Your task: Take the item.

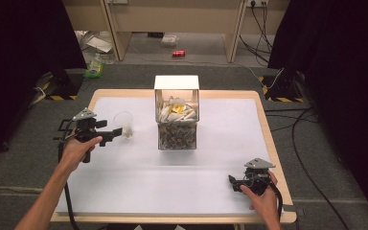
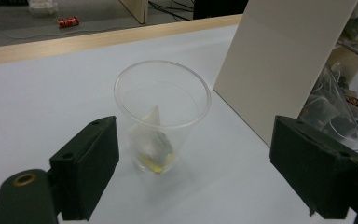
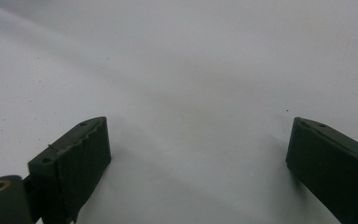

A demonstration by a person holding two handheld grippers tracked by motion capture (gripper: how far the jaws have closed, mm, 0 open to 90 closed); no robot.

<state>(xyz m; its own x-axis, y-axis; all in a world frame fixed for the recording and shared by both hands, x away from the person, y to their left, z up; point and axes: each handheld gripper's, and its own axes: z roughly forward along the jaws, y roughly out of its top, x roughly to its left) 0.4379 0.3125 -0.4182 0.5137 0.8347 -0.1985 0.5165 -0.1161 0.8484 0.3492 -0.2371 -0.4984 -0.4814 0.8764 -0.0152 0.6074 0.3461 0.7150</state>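
Observation:
A clear plastic cup (image 1: 124, 124) (image 2: 162, 116) stands upright on the white table cover (image 1: 172, 177), left of the middle. A pale tea bag (image 2: 154, 140) lies inside it, with a little yellow at the bottom. My left gripper (image 1: 114, 133) (image 2: 193, 149) is open just short of the cup, one jaw to each side and neither touching it. A clear box (image 1: 177, 129) (image 2: 335, 112) full of tea bags stands at the centre with its white lid (image 1: 176, 82) (image 2: 279, 60) raised. My right gripper (image 1: 232, 182) (image 3: 198, 140) rests open at the front right, nothing between its jaws.
The table's wooden rim (image 1: 268, 134) frames the white cover. On the floor behind lie a red can (image 1: 178, 53) (image 2: 68, 21), a green packet (image 1: 94, 70) and cables (image 1: 306, 143) to the right. Black curtains hang at both sides.

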